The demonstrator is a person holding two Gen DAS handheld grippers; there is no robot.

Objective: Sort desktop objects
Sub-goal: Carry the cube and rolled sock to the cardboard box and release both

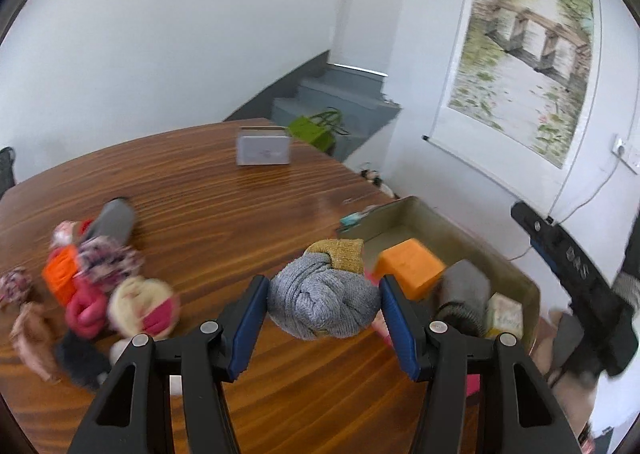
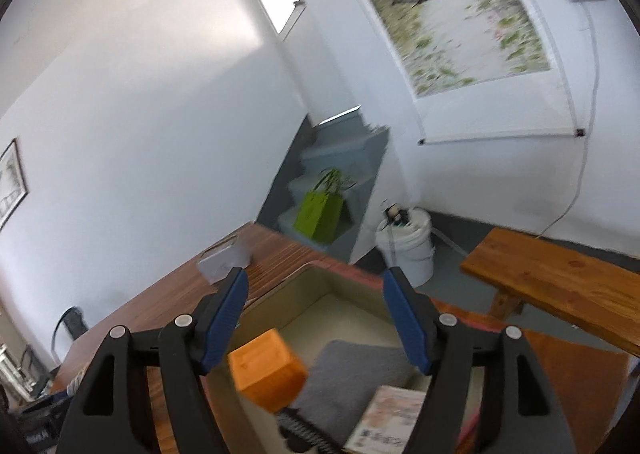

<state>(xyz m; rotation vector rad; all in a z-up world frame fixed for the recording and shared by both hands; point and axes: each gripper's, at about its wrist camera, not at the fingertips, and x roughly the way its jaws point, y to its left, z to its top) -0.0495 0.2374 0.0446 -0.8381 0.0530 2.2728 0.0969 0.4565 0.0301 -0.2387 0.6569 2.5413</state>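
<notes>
My left gripper [image 1: 324, 294] is shut on a rolled grey sock bundle with a mustard cuff [image 1: 322, 300], held above the wooden table just left of the metal tin [image 1: 516, 274]. The tin holds an orange box [image 1: 410, 266], a grey sock roll [image 1: 464, 294] and a small printed carton [image 1: 505, 314]. A pile of sock rolls and small items [image 1: 92, 278] lies on the table at the left. My right gripper [image 2: 316, 294] is open and empty above the tin [image 2: 320, 274], over the orange box [image 2: 266, 372], grey sock roll [image 2: 352, 378] and carton [image 2: 390, 418].
A white card box [image 1: 262, 146] stands at the table's [image 1: 240, 214] far side. The right gripper's body [image 1: 576, 278] shows at the right of the left wrist view. A wooden bench [image 2: 560, 278], a white bucket [image 2: 408, 246] and a green bag [image 2: 320, 214] stand beyond the table.
</notes>
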